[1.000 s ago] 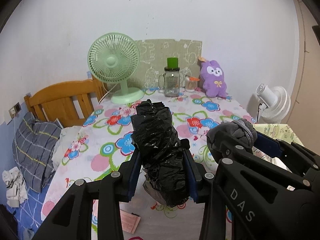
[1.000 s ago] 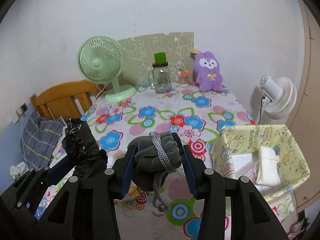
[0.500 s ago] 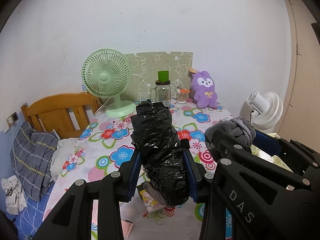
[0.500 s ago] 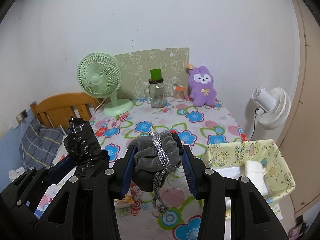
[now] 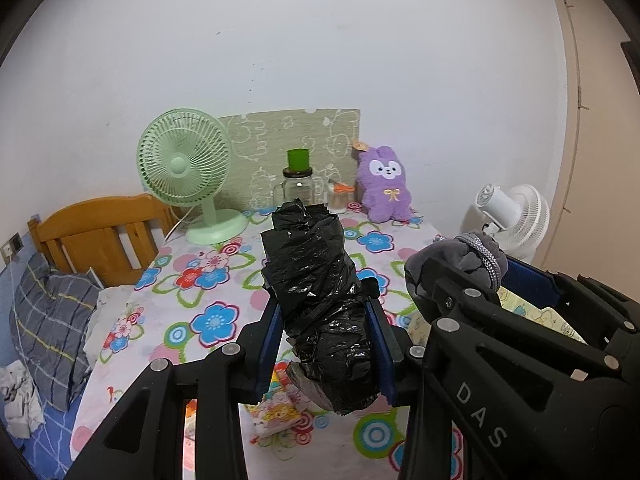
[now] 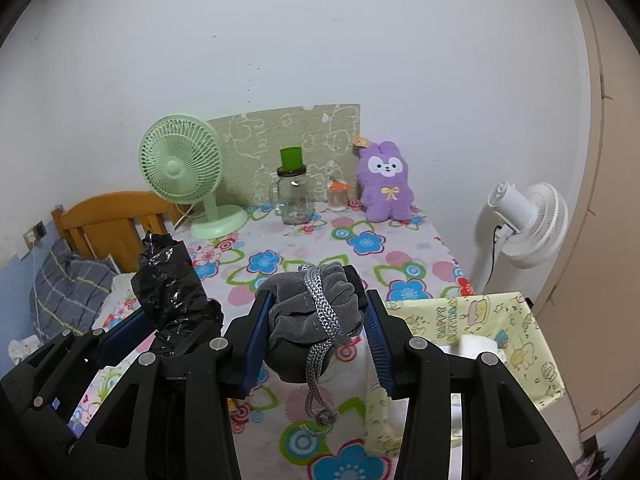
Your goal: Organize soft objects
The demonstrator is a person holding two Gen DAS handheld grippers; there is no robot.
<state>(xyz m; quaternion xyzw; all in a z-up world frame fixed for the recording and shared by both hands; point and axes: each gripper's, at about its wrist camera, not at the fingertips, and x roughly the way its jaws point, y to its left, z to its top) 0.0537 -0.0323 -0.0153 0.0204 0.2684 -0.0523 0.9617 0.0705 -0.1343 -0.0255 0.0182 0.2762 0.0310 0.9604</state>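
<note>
Both my tools have risen off the table (image 5: pixel 224 280), left tool (image 5: pixel 326 344) clamping the black plastic bundle (image 5: pixel 320 300), right tool (image 6: pixel 316 328) clamping the grey pouch (image 6: pixel 312 320), whose dangling cord (image 6: pixel 318 396) could snag the yellow bin (image 6: pixel 520 344).

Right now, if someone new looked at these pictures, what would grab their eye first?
Front and centre, the left gripper clamps a black plastic bundle, and the right gripper pinches a grey drawstring pouch. Behind them, a purple plush rabbit and green fan stand at the flowered table's far edge.
</note>
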